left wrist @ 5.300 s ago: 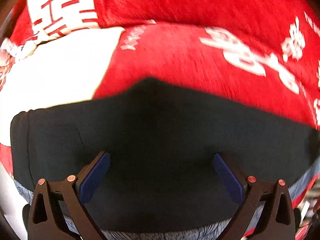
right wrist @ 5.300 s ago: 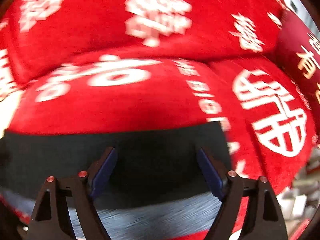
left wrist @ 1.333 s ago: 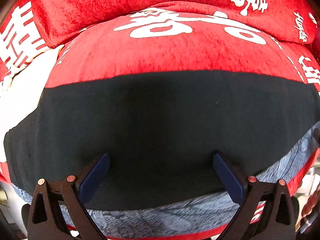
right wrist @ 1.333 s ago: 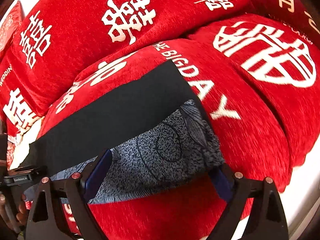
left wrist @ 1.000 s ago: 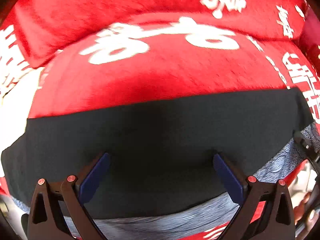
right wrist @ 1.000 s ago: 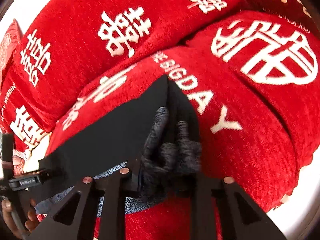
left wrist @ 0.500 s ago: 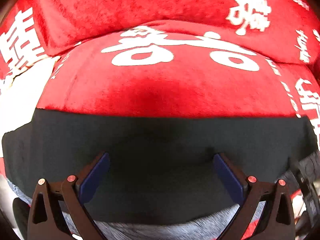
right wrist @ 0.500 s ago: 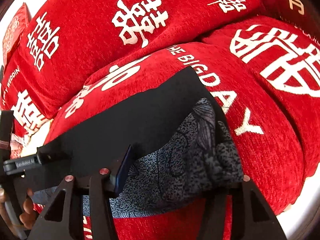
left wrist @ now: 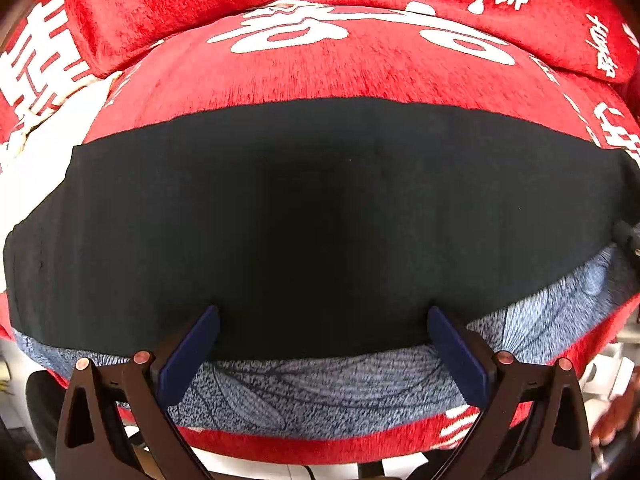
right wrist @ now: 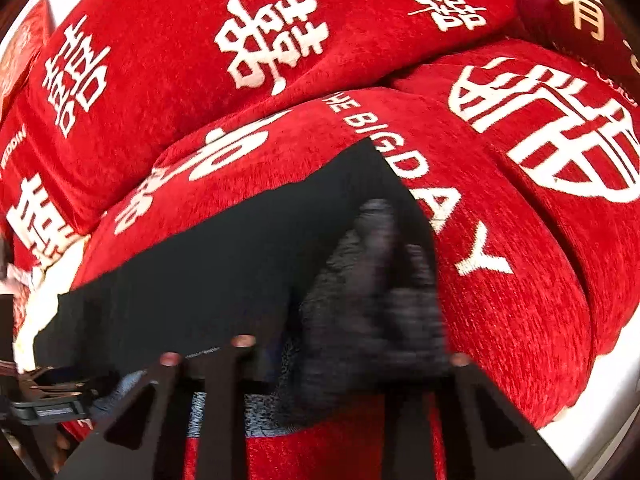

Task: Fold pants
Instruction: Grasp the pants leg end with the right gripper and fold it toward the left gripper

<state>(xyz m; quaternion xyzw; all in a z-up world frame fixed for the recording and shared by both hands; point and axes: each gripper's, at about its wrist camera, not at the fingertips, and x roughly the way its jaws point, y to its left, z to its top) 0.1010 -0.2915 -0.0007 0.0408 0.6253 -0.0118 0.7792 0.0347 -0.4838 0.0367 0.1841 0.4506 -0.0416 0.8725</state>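
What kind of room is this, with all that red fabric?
Probably a home bedroom or living room: plump red cushions printed with white wedding characters, one reading "THE BIG DAY", are piled on a sofa or bed, and dark pants lie across one for folding.

white "he big day" lettering on red cushion (right wrist: pixel 500 320), white double-happiness characters on red back cushion (right wrist: pixel 180 40)
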